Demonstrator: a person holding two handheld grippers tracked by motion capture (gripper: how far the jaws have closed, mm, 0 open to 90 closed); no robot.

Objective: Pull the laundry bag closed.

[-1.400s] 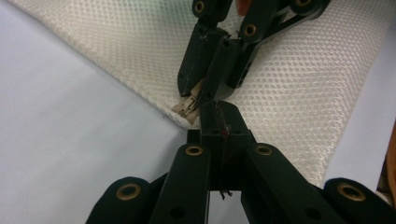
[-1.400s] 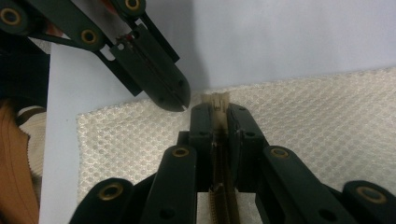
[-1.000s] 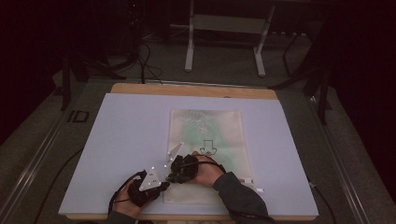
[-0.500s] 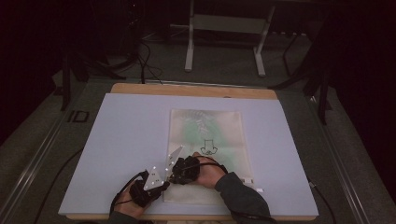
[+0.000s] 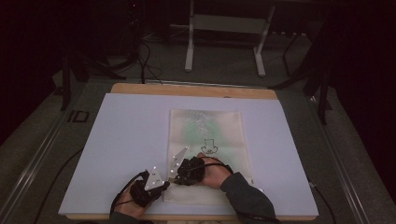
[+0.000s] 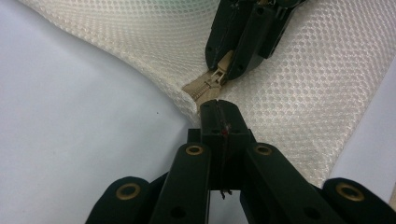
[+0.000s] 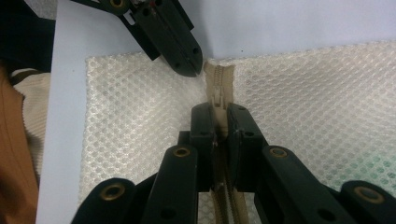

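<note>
A cream mesh bag is laid flat on the white table, right of its middle, with its zipper end toward the near edge. The left gripper is closed tight on the bag's corner just beside the end of the zipper. The right gripper is clamped shut on the zipper pull, a little way in from that end. The two grippers are seen almost touching.
</note>
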